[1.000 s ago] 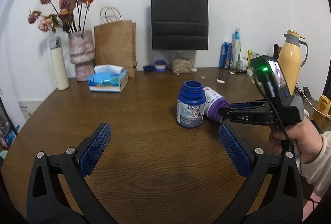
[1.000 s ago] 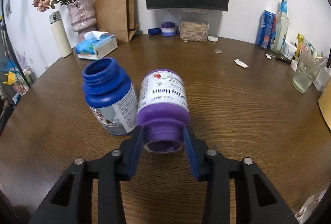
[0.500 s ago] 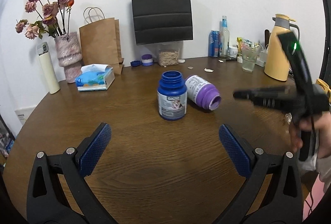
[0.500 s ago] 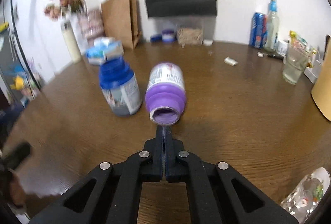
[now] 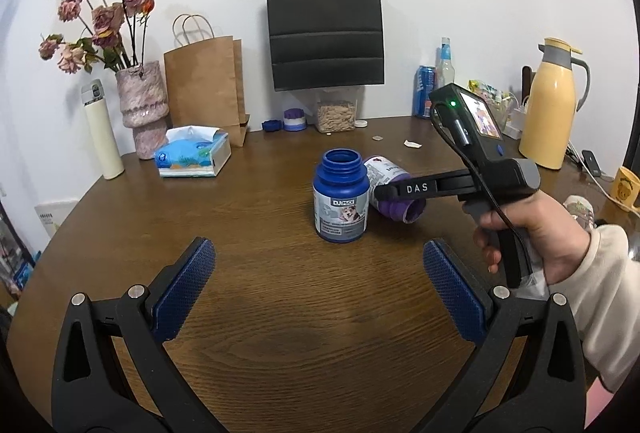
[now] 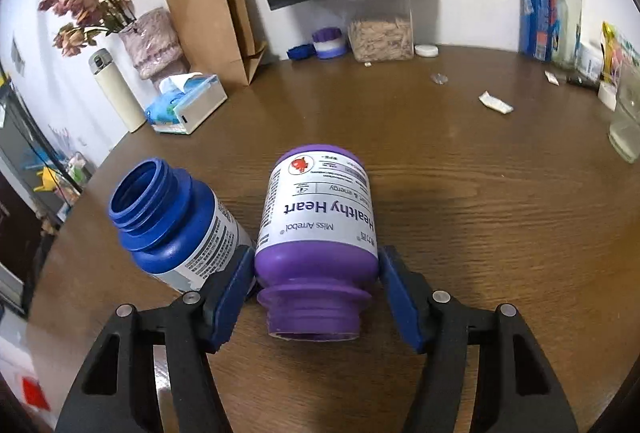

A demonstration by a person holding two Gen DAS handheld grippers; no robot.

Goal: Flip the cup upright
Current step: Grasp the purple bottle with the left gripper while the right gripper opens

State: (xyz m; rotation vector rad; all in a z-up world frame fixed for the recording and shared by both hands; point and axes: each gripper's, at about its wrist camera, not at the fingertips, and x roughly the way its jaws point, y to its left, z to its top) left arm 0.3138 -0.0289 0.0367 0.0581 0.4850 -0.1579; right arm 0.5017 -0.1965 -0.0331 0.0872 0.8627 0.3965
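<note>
Blue bottle [image 6: 176,221] stood upright and open-mouthed on the wooden table [image 6: 500,233], left of and just beside the purple bottle [image 6: 318,233], which lay on its side, mouth toward the right wrist camera. Right gripper [image 6: 316,291] straddled the purple bottle's shoulder, left pad against it, right pad [image 6: 400,297] at its edge; couldn't tell if it was clamped. Left gripper [image 5: 318,287] hung back over bare table, pads spread wide, holding nothing.
</note>
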